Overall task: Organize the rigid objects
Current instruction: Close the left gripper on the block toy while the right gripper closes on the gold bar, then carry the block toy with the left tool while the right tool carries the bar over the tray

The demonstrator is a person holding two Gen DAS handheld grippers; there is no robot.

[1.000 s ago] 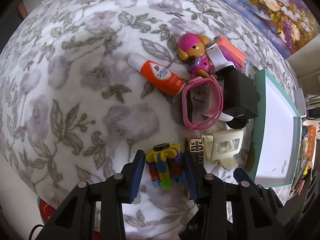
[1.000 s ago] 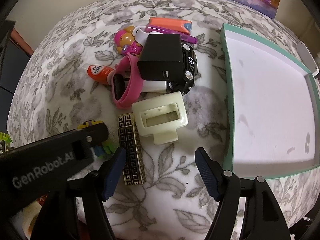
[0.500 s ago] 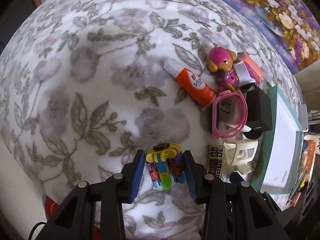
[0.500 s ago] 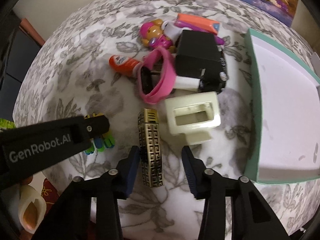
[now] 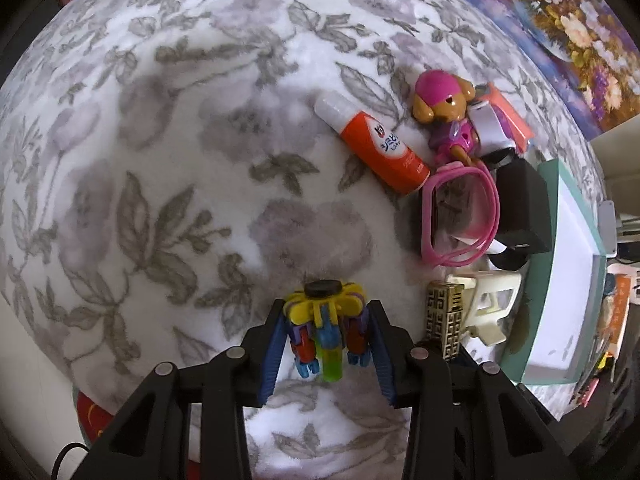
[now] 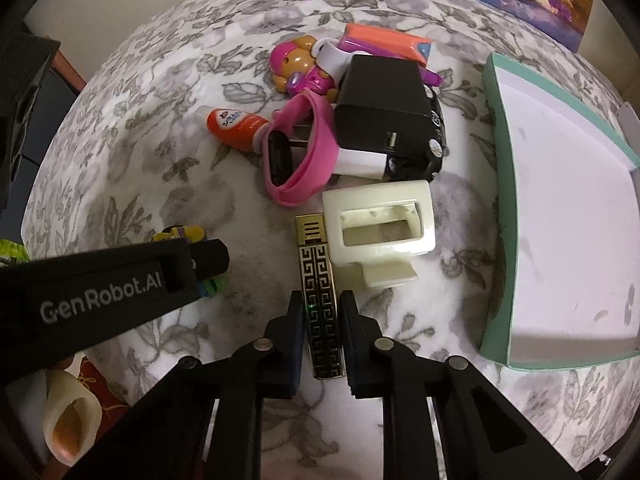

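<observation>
My left gripper [image 5: 328, 314] is shut on a multicoloured block toy [image 5: 324, 332] with a yellow top, low over the floral blanket [image 5: 160, 160]. In the right wrist view my right gripper [image 6: 321, 300] is shut on a gold-and-black patterned lighter [image 6: 318, 276] that lies lengthwise between its fingers. The lighter [image 5: 444, 320] rests against a cream plastic holder [image 6: 380, 224]. A teal tray [image 6: 496, 200] with a white floor stands to the right and holds nothing.
Behind the lighter lies a pile: an orange glue stick [image 6: 236, 128], a pink watch band [image 6: 300, 160], a black charger block [image 6: 384, 116], a pup figure [image 6: 296, 68] and an orange case [image 6: 384, 40]. The left half of the blanket is bare.
My right gripper moved left over the lighter and went from wide open to shut on it. My left gripper kept its hold on the block toy and shifted a little left.
</observation>
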